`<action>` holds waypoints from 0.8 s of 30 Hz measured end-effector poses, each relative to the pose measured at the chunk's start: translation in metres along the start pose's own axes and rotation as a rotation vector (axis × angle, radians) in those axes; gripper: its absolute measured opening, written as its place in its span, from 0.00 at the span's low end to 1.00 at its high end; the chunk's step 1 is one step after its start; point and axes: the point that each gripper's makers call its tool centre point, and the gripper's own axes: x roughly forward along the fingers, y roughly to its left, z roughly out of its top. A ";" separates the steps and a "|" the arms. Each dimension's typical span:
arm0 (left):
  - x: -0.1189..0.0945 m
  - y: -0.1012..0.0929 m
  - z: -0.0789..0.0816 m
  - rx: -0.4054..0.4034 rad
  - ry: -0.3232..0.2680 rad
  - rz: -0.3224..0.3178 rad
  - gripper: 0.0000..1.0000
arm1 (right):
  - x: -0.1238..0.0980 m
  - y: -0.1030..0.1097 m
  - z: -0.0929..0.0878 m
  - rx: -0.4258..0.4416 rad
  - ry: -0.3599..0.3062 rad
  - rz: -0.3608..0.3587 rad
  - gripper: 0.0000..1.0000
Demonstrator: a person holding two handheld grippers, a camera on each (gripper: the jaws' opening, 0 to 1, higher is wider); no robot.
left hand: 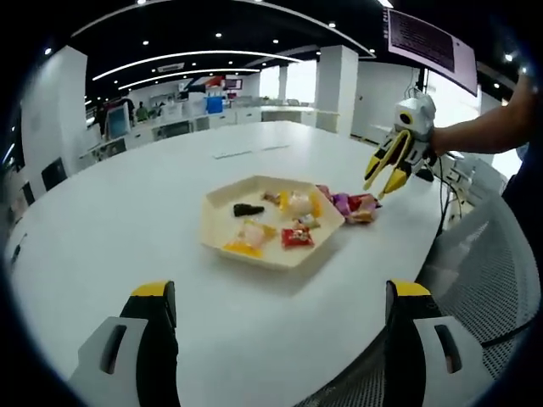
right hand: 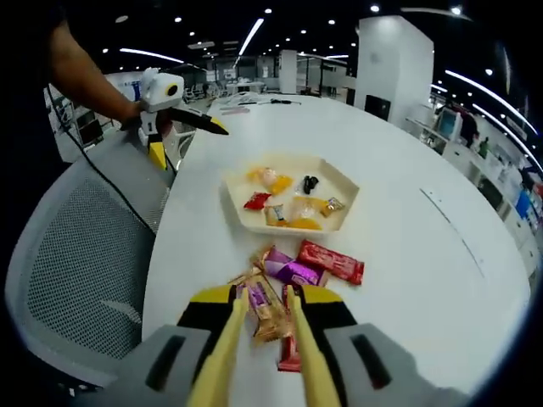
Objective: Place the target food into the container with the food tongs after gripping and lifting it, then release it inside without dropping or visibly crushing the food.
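Purple wrapper (right hand: 293, 270) lengthwise across view (flat)

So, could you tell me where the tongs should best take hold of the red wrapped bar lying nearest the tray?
Grip the red bar across its narrow width near mid-length, coming from above. It lies flat on the table, its far long edge open; the purple candy crowds its near end.

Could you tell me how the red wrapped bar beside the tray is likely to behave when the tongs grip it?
The red wrapped bar looks glossy, so probably slippery. It lies flat and thin on the table, likely light and hard to get under.
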 end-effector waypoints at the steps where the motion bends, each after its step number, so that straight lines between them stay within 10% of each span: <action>1: 0.000 0.000 0.000 -0.001 0.000 -0.001 1.00 | 0.002 0.000 -0.001 -0.001 0.003 0.002 0.28; 24: 0.000 0.003 -0.003 0.015 0.013 -0.006 0.99 | 0.016 0.007 -0.017 -0.002 0.091 0.041 0.29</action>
